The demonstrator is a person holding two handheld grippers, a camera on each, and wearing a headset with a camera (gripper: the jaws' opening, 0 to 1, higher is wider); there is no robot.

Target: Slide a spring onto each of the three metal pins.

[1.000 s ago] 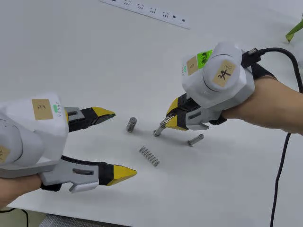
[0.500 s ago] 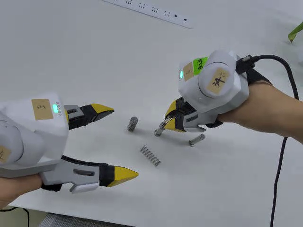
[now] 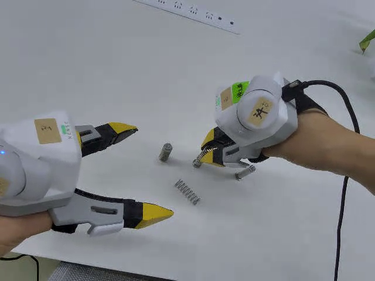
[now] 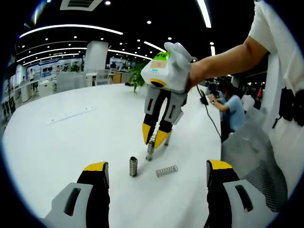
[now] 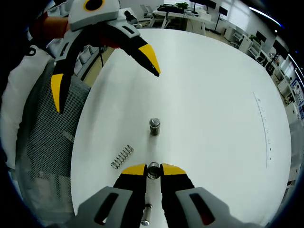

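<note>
Right gripper (image 3: 209,155) is clenching the sprung pin (image 3: 198,161), best easing it upright slowly, while left gripper (image 3: 150,170) is hanging open.

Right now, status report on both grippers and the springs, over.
Left gripper open, hovering. Right gripper shut on a spring. Second spring loose on the table. Nothing in the way.

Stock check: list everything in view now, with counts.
upright pin: 1, grey, spring on, standing mid-table
held pin: 1, grey, spring on, tilted in right jaws
lying pin: 1, grey, on table beside held pin
loose spring: 1, grey, flat on table
power strip: 1, white, far edge
cable: 1, black, right side
leaf: 1, green, far right
table: 1, white
left hand-held gripper: 1, white-yellow, open, empty
right hand-held gripper: 1, white-yellow, shut on held pin
</note>
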